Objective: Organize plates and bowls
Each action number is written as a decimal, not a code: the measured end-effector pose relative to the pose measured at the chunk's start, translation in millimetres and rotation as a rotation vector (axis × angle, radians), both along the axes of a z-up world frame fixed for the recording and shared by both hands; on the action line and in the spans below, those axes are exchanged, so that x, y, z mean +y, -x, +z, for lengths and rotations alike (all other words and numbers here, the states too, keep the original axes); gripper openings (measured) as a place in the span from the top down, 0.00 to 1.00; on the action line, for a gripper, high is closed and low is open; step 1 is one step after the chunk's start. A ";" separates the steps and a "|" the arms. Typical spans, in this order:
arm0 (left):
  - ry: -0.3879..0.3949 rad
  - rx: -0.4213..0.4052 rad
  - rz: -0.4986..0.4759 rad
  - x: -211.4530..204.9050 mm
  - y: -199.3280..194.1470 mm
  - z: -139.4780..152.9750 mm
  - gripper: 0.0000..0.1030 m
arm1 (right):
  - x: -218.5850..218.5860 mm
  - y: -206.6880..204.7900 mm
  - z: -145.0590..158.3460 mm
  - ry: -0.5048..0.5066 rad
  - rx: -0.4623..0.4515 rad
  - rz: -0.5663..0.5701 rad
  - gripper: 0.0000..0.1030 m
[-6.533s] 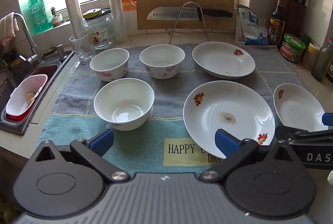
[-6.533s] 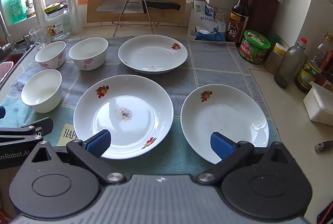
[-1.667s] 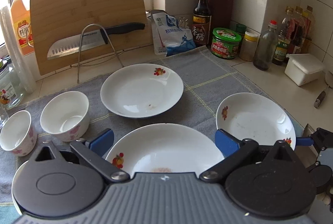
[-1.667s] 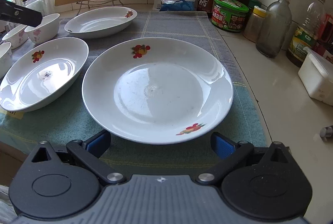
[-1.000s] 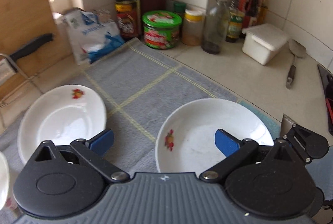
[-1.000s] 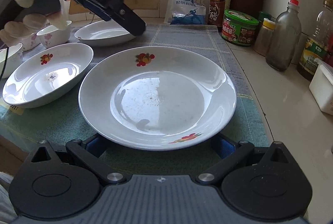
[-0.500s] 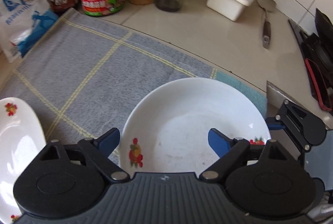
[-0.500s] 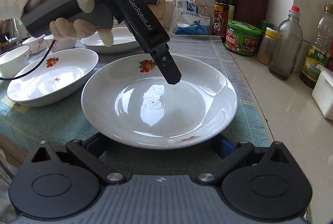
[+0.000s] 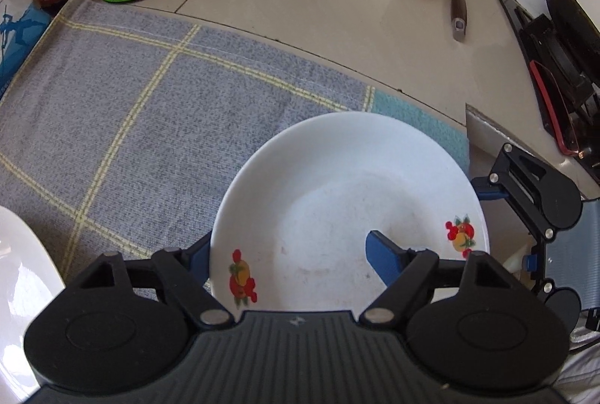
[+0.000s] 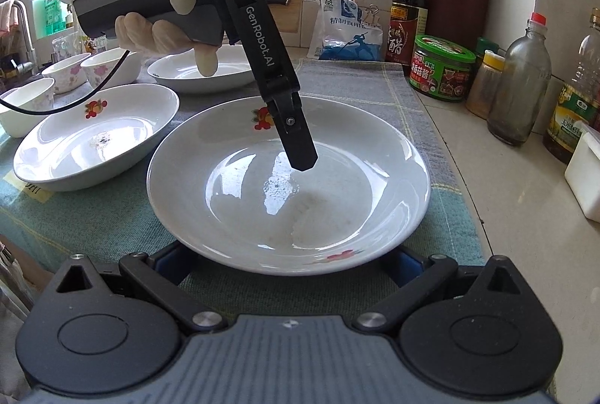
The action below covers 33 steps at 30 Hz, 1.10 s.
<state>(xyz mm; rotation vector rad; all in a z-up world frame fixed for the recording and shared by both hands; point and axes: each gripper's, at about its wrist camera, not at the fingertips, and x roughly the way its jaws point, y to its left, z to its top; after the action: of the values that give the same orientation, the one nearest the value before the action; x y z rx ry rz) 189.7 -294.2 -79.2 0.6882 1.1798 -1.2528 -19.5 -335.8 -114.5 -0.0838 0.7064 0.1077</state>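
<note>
The near plate (image 10: 288, 186) is being gripped: left gripper (image 9: 292, 256) clamped across its rim, right gripper (image 10: 288, 263) jaws apart beneath. Lifting and stacking is judged next.

Open counter (image 9: 337, 29) right of plate (image 10: 288, 186), clear up to jar (image 10: 442, 66) and bottles (image 10: 519, 85) at the back. Left side blocked: second plate (image 10: 93, 141) just beside. Left claw (image 10: 300, 156) hangs over plate centre.
</note>
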 end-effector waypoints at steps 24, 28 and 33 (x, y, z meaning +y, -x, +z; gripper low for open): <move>0.036 0.009 0.048 -6.2 -16.2 18.2 0.21 | -14.8 -21.0 16.2 0.025 0.026 0.042 0.00; 0.049 0.005 0.079 -9.7 -28.2 22.7 0.21 | -21.8 -31.5 19.8 0.033 0.020 0.062 0.00; 0.067 -0.009 0.105 -17.2 -44.3 28.0 0.21 | -33.8 -49.5 24.2 0.048 0.013 0.090 0.00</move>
<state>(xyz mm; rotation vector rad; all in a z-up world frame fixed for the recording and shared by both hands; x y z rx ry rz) 233.9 -311.4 -51.2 0.5742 1.1472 -1.1947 30.0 -369.5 -90.4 -0.1612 0.7183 0.1778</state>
